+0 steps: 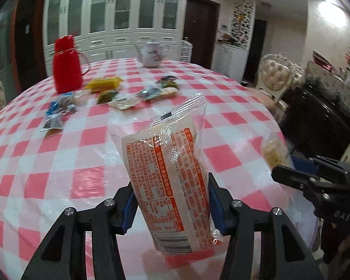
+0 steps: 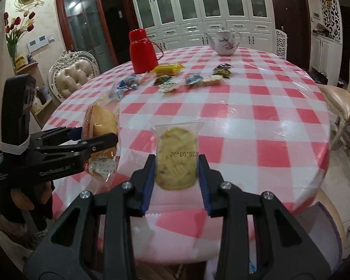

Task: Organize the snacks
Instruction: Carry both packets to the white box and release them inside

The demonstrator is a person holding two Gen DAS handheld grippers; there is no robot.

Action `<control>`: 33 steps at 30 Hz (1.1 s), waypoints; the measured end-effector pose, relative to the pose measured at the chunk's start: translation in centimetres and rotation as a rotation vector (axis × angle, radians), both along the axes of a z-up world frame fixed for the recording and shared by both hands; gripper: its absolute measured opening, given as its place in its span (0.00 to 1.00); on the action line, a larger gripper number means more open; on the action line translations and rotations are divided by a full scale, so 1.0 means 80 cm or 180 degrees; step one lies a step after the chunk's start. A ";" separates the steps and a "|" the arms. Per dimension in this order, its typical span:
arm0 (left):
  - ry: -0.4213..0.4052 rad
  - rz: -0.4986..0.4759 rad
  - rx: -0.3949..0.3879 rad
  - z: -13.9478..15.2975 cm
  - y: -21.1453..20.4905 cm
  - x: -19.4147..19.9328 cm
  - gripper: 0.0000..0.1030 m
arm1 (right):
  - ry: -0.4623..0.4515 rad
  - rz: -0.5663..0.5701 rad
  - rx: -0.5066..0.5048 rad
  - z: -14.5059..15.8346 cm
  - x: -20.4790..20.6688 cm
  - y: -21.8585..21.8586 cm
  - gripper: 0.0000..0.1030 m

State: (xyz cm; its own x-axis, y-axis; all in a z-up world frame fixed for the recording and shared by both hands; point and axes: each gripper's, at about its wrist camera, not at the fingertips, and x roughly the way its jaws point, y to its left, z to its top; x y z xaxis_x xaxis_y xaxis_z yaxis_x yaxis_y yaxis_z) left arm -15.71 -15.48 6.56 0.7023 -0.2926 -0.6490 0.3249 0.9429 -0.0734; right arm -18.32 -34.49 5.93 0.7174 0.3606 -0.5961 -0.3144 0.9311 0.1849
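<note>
My left gripper (image 1: 171, 198) is shut on a clear bread packet with orange print (image 1: 168, 177), held upright above the checked table (image 1: 233, 154). The same gripper (image 2: 92, 137) with its yellow bread packet (image 2: 102, 121) shows at the left of the right wrist view. My right gripper (image 2: 177, 175) is shut on a wrapped round biscuit (image 2: 176, 156), dated on its clear wrapper. It appears at the right edge of the left wrist view as a black gripper (image 1: 289, 165) with a pale snack (image 1: 274, 151). Several small snack packs (image 1: 109, 93) (image 2: 175, 77) lie scattered toward the table's far side.
A red thermos jug (image 1: 66, 65) (image 2: 143, 51) and a white floral teapot (image 1: 151, 54) (image 2: 225, 42) stand at the far side. Padded chairs (image 2: 74, 74) (image 1: 275, 74) ring the table. A white container rim (image 2: 324, 228) shows below the near table edge.
</note>
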 end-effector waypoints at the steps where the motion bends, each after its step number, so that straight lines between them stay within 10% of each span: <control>1: 0.0001 -0.0068 -0.0003 0.000 -0.008 -0.003 0.52 | 0.0006 -0.0013 -0.0007 -0.001 -0.002 -0.006 0.38; 15: 0.0087 -0.0762 0.0047 -0.005 -0.098 -0.028 0.52 | 0.0159 -0.0107 -0.0091 -0.007 -0.016 -0.101 0.38; 33: 0.0660 -0.2335 -0.0002 -0.043 -0.277 -0.077 0.52 | 0.0553 -0.0198 -0.1521 -0.038 -0.087 -0.221 0.38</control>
State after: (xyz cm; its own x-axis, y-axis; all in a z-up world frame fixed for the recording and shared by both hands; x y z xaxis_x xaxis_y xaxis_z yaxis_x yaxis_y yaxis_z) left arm -21.84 -37.64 3.14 0.1914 -0.6377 -0.7461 0.8477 0.4905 -0.2018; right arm -25.28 -52.17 2.91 0.6045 -0.0215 -0.7963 -0.2582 0.9404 -0.2214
